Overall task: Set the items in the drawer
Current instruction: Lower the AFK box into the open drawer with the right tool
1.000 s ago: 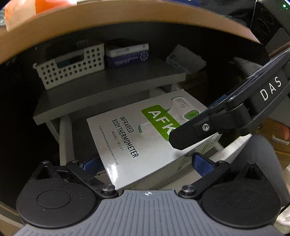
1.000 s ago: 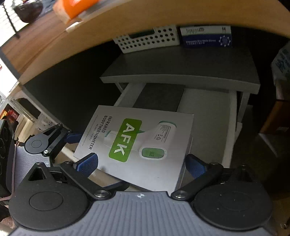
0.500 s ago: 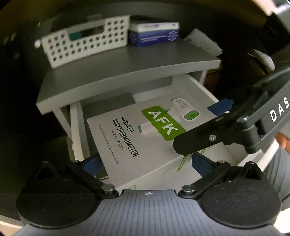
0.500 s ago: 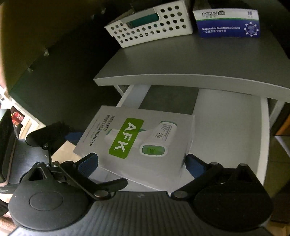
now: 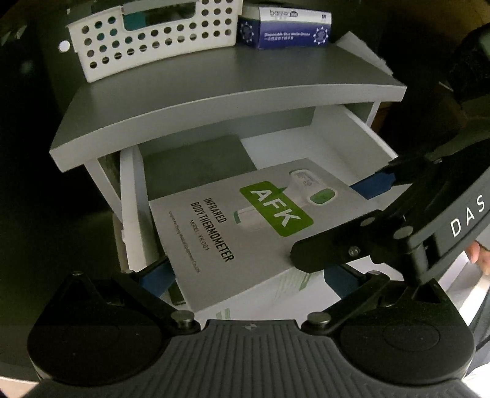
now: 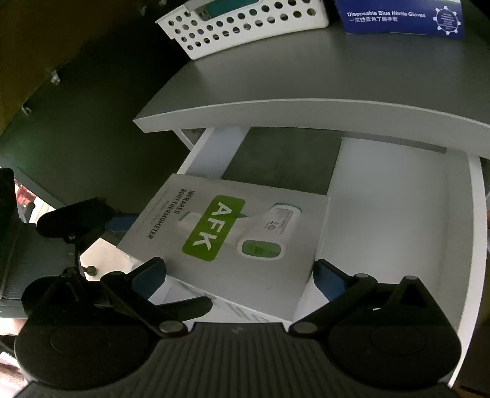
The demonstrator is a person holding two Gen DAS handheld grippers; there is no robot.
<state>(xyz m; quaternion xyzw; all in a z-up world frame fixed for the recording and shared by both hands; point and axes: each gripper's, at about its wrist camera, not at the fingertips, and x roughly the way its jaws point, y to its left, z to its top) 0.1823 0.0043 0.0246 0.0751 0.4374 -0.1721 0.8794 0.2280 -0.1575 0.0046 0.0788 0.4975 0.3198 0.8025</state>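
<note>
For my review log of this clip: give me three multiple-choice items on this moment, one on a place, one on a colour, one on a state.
1. Where is the white perforated basket?
A. on the cabinet top
B. inside the drawer
C. on the floor

2. What colour is the AFK panel on the thermometer box?
A. red
B. green
C. yellow

3. What state is the drawer in?
A. shut
B. removed
C. pulled open

Answers: 1 A, it stands beside the blue glove box on the cabinet top. 2 B, white letters on green. 3 C, its white floor shows while the left tongs and right tongs hold the box over it.
</note>
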